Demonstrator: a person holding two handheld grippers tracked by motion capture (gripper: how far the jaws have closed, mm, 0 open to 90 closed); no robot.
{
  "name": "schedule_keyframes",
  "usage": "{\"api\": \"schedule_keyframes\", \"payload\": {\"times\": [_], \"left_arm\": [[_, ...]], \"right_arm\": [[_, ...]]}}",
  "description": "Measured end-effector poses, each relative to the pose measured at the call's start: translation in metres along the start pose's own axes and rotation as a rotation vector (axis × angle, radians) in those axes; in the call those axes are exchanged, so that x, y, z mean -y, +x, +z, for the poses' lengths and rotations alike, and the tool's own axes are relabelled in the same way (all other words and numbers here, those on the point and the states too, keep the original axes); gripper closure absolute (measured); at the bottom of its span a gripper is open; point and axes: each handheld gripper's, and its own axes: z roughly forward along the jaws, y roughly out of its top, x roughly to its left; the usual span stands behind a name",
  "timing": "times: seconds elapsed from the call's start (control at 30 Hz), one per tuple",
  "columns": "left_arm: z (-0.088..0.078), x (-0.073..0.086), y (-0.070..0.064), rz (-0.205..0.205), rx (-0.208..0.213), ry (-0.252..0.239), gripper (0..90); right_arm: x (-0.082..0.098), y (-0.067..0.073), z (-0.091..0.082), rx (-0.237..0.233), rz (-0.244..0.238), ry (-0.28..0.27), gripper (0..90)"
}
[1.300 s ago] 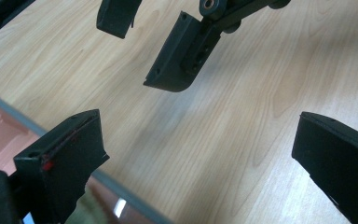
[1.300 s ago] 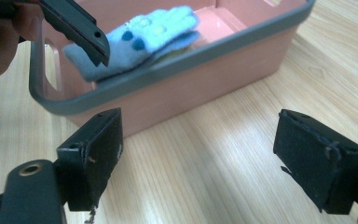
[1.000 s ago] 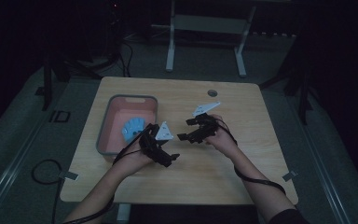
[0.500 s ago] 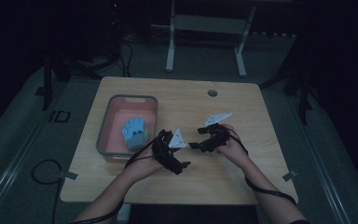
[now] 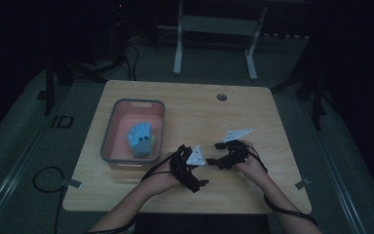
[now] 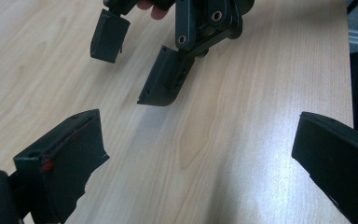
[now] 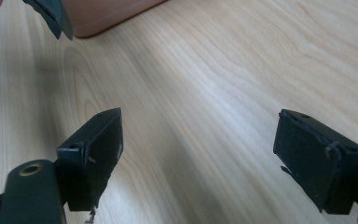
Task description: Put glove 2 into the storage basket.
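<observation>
A: Where do the two grippers sit?

B: Both are low over the near half of the wooden table, close together and facing each other. The left gripper is in the person's left hand, just right of the pink bin. The right gripper is in the right hand, a little farther up the table.

A: How do the jaws of the left one stand?

B: Spread wide, in its own view, with bare wood grain between the two black pads and nothing gripped.

A: And the right one?

B: The same: in the right gripper view the pads stand far apart over bare tabletop, holding nothing. The left gripper view also catches the right gripper from the front, jaws parted and hanging just above the wood.

A: What are they nearest to?

B: The bin. Its rounded corner shows at the top of the right gripper view, beside one jaw tip of the left gripper.

A: Anything inside it?

B: A blue glove lies flat on the bin's floor, toward the right wall, fingers pointing away from the person. Neither gripper touches the bin or the glove.

A: Anything else on the table?

B: A small dark round hole near the far edge, well apart from both hands
</observation>
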Motion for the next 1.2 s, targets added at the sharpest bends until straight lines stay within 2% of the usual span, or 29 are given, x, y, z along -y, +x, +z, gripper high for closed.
{"api": "schedule_keyframes", "payload": {"times": [0.33,0.47,0.7,0.87,1.07,1.2], "left_arm": [[0.016,0.005,-0.014,0.015,0.048,-0.008,2.6],[0.023,0.008,-0.017,0.019,0.063,0.005,2.6],[0.033,0.009,-0.022,0.017,0.094,-0.005,2.6],[0.037,0.012,-0.023,0.011,0.096,-0.026,2.6],[0.04,0.016,-0.022,0.006,0.098,-0.02,2.6],[0.042,0.017,-0.022,0.005,0.09,-0.021,2.6]], "right_arm": [[0.021,0.002,-0.009,0.01,0.034,-0.002,15.8],[0.028,0.003,-0.012,0.01,0.043,-0.002,15.8],[0.041,0.006,-0.015,0.02,0.056,0.002,15.9],[0.049,0.003,-0.015,0.035,0.079,0.0,16.2],[0.053,0.002,-0.02,0.048,0.095,-0.02,16.2],[0.055,0.003,-0.024,0.041,0.081,-0.034,16.0]]}}
